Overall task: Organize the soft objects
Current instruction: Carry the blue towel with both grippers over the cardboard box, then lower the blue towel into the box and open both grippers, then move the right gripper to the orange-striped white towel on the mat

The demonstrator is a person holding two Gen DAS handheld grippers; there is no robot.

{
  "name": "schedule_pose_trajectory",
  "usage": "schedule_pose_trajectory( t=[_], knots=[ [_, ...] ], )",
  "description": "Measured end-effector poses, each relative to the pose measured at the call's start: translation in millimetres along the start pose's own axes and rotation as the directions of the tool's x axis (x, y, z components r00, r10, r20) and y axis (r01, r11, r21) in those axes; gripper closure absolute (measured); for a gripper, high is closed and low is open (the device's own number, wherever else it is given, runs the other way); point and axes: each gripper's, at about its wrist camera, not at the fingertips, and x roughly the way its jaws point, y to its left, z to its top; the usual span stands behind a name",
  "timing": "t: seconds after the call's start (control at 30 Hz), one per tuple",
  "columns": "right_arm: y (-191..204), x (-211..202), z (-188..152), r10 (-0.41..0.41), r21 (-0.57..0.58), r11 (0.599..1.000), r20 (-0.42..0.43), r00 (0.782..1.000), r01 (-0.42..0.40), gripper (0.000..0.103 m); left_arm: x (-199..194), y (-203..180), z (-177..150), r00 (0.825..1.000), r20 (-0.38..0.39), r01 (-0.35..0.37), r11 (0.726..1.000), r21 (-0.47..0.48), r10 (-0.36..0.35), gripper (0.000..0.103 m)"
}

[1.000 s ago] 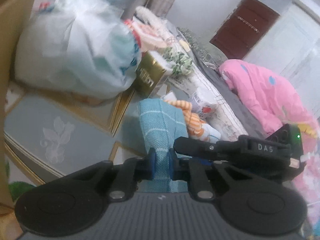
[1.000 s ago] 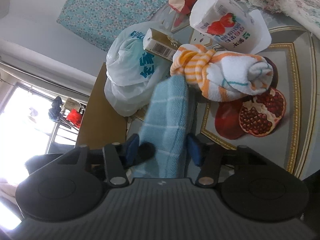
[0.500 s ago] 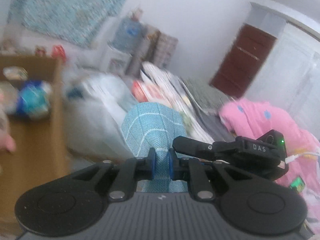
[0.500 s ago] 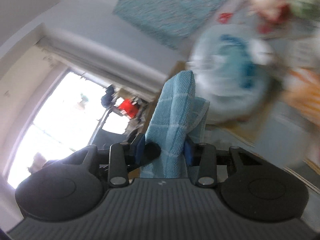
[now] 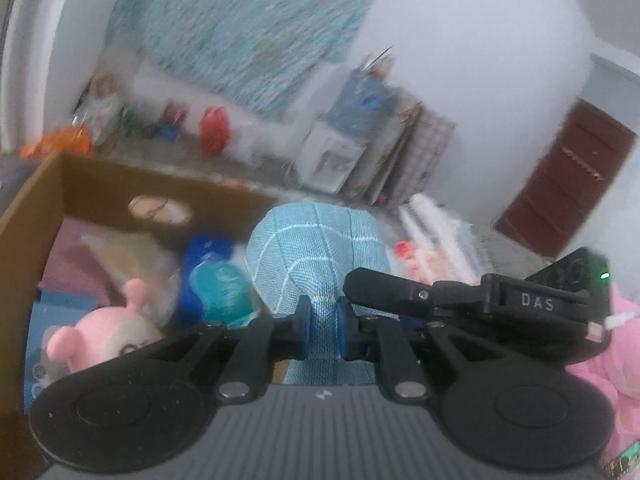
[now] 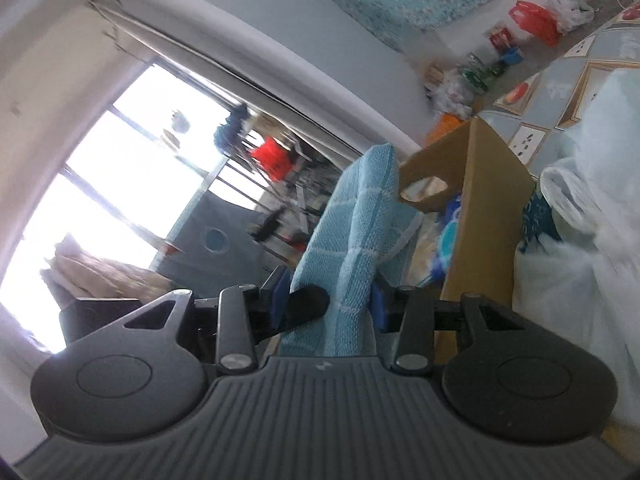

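A light blue checked towel (image 5: 316,252) is held by both grippers. My left gripper (image 5: 320,330) is shut on its lower part, and the towel bulges above the blue pads. My right gripper (image 6: 328,306) is shut on the same towel (image 6: 356,224), with the left gripper's black finger beside it. An open cardboard box (image 5: 48,184) lies ahead to the left, with a pink plush toy (image 5: 100,336) and a blue packet (image 5: 220,284) inside. In the right wrist view the box (image 6: 480,208) is just right of the towel.
A white plastic bag (image 6: 580,220) sits right of the box on the patterned table (image 6: 560,92). A pink plush (image 5: 600,380) lies at the right. The right gripper's body (image 5: 500,300) crosses the left wrist view. Clutter lines the far wall.
Both grippers have lifted the blue towel off the table and carried it left toward the cardboard box. The orange striped towel and the milk carton have left the view.
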Motion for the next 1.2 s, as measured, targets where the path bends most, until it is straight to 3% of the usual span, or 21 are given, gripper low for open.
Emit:
schedule_pose_trajectory(
  t=[0.13,0.3,0.43,0.5,0.57,0.7,0.97,1.2],
  knots=[
    [-5,29,-1,-0.108,-0.035,0.994,-0.021,0.994,0.107,0.062,31,39,1,0.993,-0.098,-0.07,0.992,-0.103,0.06,0.089],
    [-9,21,-5,-0.084,-0.005,0.996,0.003,0.996,0.084,0.06,57,63,-2,0.964,-0.216,-0.188,0.972,-0.14,0.155,0.089],
    [-6,5,-6,-0.087,-0.021,0.996,0.029,0.996,0.088,0.058,64,61,-8,0.941,-0.262,-0.251,0.961,-0.12,0.213,0.086],
    [-5,-2,-5,-0.08,-0.027,0.996,0.035,0.996,0.081,0.056,65,58,-7,0.936,-0.262,-0.274,0.954,-0.118,0.237,0.08],
    [-5,-5,-4,-0.076,-0.029,0.997,0.039,0.996,0.077,0.053,66,52,-6,0.928,-0.257,-0.305,0.946,-0.109,0.27,0.063],
    [-5,-12,-7,-0.069,-0.025,0.997,0.043,0.997,0.07,0.05,60,37,-8,0.921,-0.24,-0.334,0.939,-0.079,0.307,0.053],
    [4,-51,-11,-0.044,-0.032,0.998,0.095,0.994,0.047,0.046,26,5,1,0.933,-0.164,-0.336,0.94,-0.067,0.321,0.038],
    [24,-137,-25,-0.043,-0.096,0.994,0.155,0.987,0.059,0.032,-39,-55,-9,0.968,-0.005,-0.251,0.967,0.03,0.252,0.023]
  ],
)
